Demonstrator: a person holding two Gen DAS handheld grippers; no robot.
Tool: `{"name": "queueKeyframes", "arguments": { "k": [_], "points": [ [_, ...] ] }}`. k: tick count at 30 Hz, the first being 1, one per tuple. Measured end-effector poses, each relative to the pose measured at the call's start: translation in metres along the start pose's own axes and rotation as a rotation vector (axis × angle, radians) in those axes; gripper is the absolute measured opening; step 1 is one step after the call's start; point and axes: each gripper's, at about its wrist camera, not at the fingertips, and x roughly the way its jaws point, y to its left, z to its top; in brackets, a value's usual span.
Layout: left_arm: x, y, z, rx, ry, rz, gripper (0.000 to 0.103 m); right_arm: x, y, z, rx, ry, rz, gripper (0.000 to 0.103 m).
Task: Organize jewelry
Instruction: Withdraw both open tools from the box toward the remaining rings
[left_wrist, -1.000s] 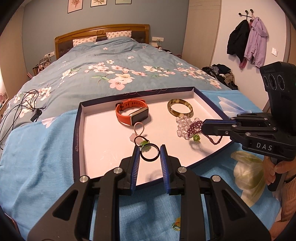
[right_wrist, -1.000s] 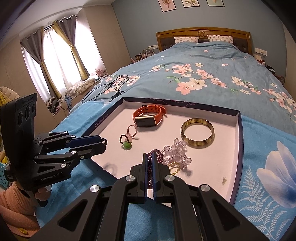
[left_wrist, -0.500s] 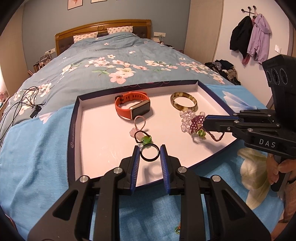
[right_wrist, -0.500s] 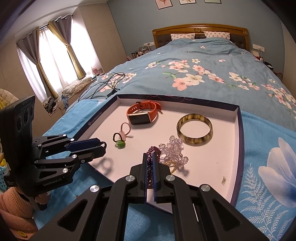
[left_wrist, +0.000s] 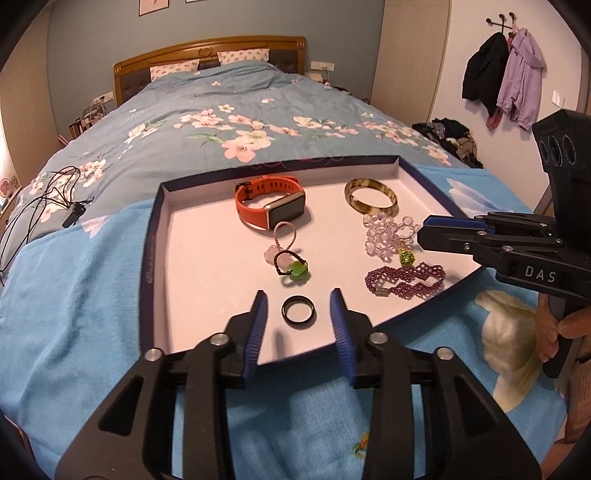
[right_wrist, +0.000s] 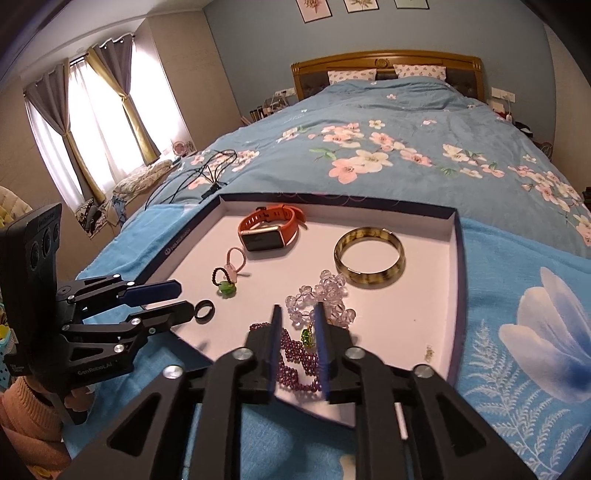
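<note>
A shallow white tray (left_wrist: 207, 266) with a dark rim lies on the bed. In it are an orange smartwatch (left_wrist: 271, 208), a horn-coloured bangle (left_wrist: 370, 195), a clear bead bracelet (left_wrist: 384, 234), a purple bead bracelet (left_wrist: 404, 280), a small green-bead cord loop (left_wrist: 293, 269) and a black ring (left_wrist: 298, 311). My left gripper (left_wrist: 298, 314) is open, and the black ring lies flat on the tray between its fingers. My right gripper (right_wrist: 297, 334) is open just above the purple bracelet (right_wrist: 295, 354), which lies loose on the tray.
The tray rests on a light blue flowered cloth (left_wrist: 74, 295) over a blue floral bedspread (left_wrist: 240, 122). Black cables (left_wrist: 48, 199) lie at the bed's left edge. Coats (left_wrist: 502, 74) hang on the right wall. Curtained windows (right_wrist: 99, 122) stand at the left.
Both grippers have opened. The black ring left my left gripper and lies on the tray. The purple bracelet left my right gripper and lies on the tray.
</note>
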Motion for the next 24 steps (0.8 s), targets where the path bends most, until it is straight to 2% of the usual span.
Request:
{"name": "queueKeyframes", "arguments": {
  "k": [3,5,11,17,24],
  "points": [
    [-0.018,0.001,-0.007,0.012,-0.029,-0.011,0.038,-0.014,0.005,-0.005,-0.015,-0.022,-0.007,0.027],
    [-0.031,0.002,-0.015,0.025,-0.046,-0.025,0.038,-0.025,0.012,-0.012,-0.033,-0.033,-0.005,0.035],
    [-0.058,-0.005,-0.047,0.084,-0.039,-0.067,0.039,-0.045,0.033,-0.041,-0.091,-0.010,0.035,0.040],
    [-0.062,-0.018,-0.073,0.127,0.008,-0.085,0.040,-0.047,0.054,-0.071,-0.151,0.065,0.025,0.044],
    [-0.067,-0.032,-0.077,0.155,0.004,-0.087,0.044,-0.043,0.074,-0.089,-0.185,0.110,0.041,0.045]
  ]
}}
